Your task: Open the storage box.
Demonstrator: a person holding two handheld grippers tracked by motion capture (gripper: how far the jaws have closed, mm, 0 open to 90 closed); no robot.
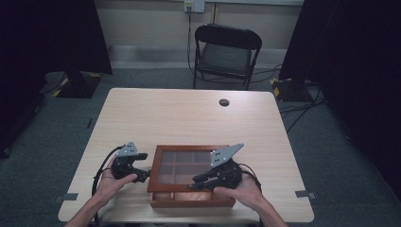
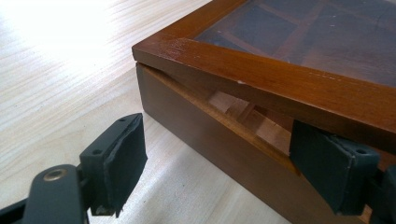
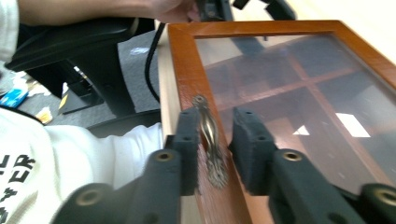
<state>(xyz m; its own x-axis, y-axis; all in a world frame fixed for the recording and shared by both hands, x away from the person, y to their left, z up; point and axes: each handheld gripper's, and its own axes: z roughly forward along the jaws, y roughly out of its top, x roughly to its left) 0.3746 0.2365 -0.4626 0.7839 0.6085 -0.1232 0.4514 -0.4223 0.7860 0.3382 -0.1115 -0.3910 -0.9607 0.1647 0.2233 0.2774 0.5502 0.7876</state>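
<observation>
A brown wooden box (image 1: 189,202) with a glass-paned lid (image 1: 163,150) sits at the near edge of the table. The lid (image 2: 261,65) stands slightly lifted, leaving a wedge-shaped gap above the box wall (image 2: 201,135). My right gripper (image 1: 198,182) reaches over the lid's near rail. In the right gripper view its jaws (image 3: 215,140) stand on either side of the small metal handle (image 3: 208,135), with a gap on one side, so they are open. My left gripper (image 1: 142,175) is at the box's left side, open (image 2: 224,172); one pad (image 2: 327,172) lies by the gap, the other over the table.
The light wood table (image 1: 189,118) has a round cable hole (image 1: 224,102) near its far edge. A black folding chair (image 1: 227,52) stands behind it. Cables trail from both grippers. A white sleeve (image 3: 93,154) and the table's near edge lie close behind my right gripper.
</observation>
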